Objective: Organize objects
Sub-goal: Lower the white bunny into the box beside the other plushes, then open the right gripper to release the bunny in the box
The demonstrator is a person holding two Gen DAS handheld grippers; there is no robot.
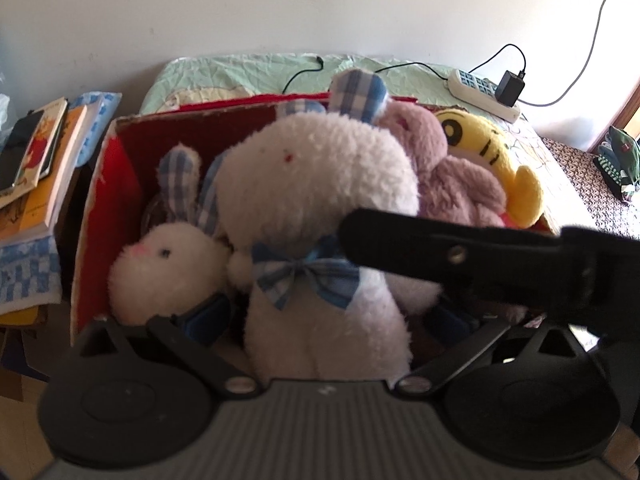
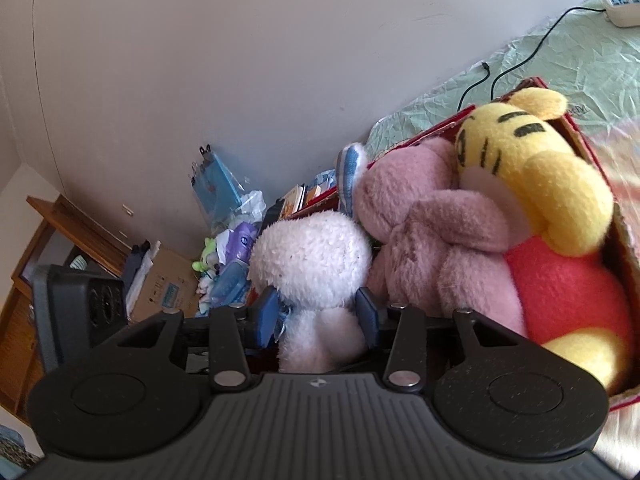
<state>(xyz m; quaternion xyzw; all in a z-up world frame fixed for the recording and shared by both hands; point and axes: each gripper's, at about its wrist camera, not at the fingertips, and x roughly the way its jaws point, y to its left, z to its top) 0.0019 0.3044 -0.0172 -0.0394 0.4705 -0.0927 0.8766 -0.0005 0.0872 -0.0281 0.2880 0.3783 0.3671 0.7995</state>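
Note:
A large white plush rabbit (image 1: 320,184) with blue checked ears and bow tie stands upright in a red cardboard box (image 1: 120,160). My right gripper (image 2: 320,316) is shut on the rabbit's neck (image 2: 312,256); its arm crosses the left wrist view (image 1: 460,256). My left gripper (image 1: 326,320) is open, its blue pads wide on either side of the rabbit's body. A small white rabbit (image 1: 164,268) lies at the box's left. A pink plush (image 2: 416,232) and a yellow and red tiger plush (image 2: 532,184) fill the right side.
The box sits on a bed with a green sheet (image 1: 248,72). A power strip with a charger (image 1: 484,92) lies at the back right. Stacked books (image 1: 40,168) are on the left. Toys and a cardboard box (image 2: 168,280) clutter the floor by the wall.

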